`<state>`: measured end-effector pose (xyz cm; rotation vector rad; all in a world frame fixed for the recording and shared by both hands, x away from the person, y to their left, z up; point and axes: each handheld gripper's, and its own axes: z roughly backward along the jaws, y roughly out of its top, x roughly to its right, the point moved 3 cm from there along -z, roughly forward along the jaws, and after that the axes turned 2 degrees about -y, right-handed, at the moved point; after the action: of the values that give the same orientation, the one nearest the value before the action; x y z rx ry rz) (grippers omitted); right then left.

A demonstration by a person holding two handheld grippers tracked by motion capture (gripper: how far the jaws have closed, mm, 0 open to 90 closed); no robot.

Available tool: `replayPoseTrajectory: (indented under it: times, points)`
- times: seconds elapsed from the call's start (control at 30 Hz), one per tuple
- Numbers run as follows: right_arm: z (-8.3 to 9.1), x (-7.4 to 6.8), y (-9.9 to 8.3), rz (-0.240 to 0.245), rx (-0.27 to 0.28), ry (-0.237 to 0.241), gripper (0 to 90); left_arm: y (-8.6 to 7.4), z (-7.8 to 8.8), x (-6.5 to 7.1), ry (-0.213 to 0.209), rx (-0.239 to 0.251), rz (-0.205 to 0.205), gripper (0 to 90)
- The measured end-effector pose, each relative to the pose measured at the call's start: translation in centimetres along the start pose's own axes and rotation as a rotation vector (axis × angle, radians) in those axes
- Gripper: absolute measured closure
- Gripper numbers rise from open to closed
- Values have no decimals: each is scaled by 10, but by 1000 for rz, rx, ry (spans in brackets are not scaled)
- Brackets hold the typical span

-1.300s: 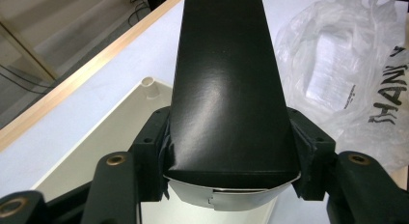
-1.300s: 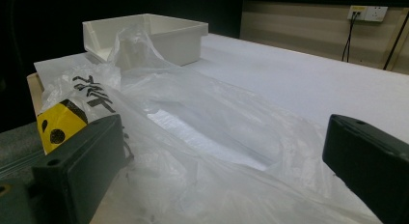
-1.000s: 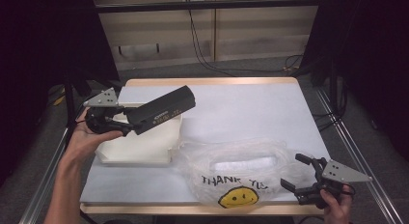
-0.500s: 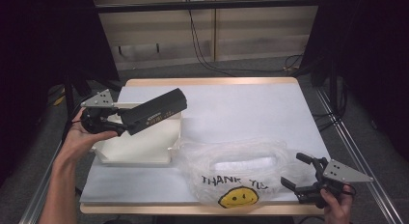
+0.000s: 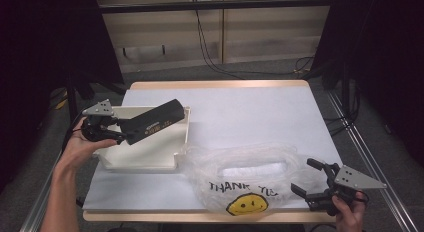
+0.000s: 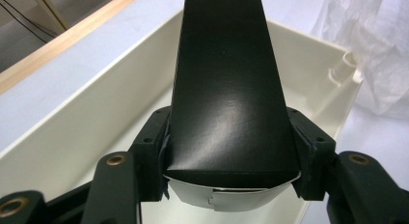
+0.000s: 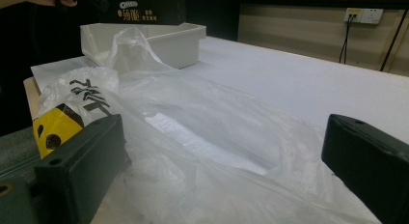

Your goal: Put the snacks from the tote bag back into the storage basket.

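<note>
We hold a long black box point(image 5: 151, 122) clamped by one end in our left gripper point(image 5: 107, 132), tilted over the white tray point(image 5: 145, 159); its side bears pale print too small to read. Our right gripper point(image 5: 312, 184) rests spread wide, gripping nothing, beside the clear bag point(image 5: 245, 177) printed "THANK YOU" above a yellow smiley.
</note>
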<state>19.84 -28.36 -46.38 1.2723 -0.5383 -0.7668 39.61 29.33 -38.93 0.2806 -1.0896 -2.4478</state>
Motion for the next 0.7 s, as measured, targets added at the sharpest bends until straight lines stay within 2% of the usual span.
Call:
replayPoseTrajectory:
  times: [0.1, 0.13, 0.23, 0.37, 0.4, 0.43, 0.5, 0.57, 0.7]
  points:
    - [-1, 0, 0, 4, -8, 1, 16, -4, -1, -4, 5, -17, -3, 431]
    - [-1, 0, 0, 2, -7, 3, 16, -5, -2, -5, -2, -11, 0, 431]
    - [-1, -1, 0, 1, -7, 2, 15, -8, -4, -5, -23, -36, -7, 431]
    - [-2, 0, 0, -1, -8, -2, 15, -12, -9, -4, -23, -62, -17, 431]
    - [-1, 0, 0, -1, -8, -4, 15, -13, -10, -4, -32, -61, -10, 431]
    - [-1, 0, 0, 0, -8, -3, 15, -14, -10, -5, -22, -67, -1, 431]
    - [-2, 0, -1, 8, -9, -1, 16, -15, -11, -7, -30, -62, 32, 431]
    - [-2, 0, -1, 4, -11, 4, 16, -15, -14, -7, -34, -53, 32, 431]
    - [-2, 0, -1, 6, -11, 3, 16, -20, -21, -10, -32, -79, 35, 431]
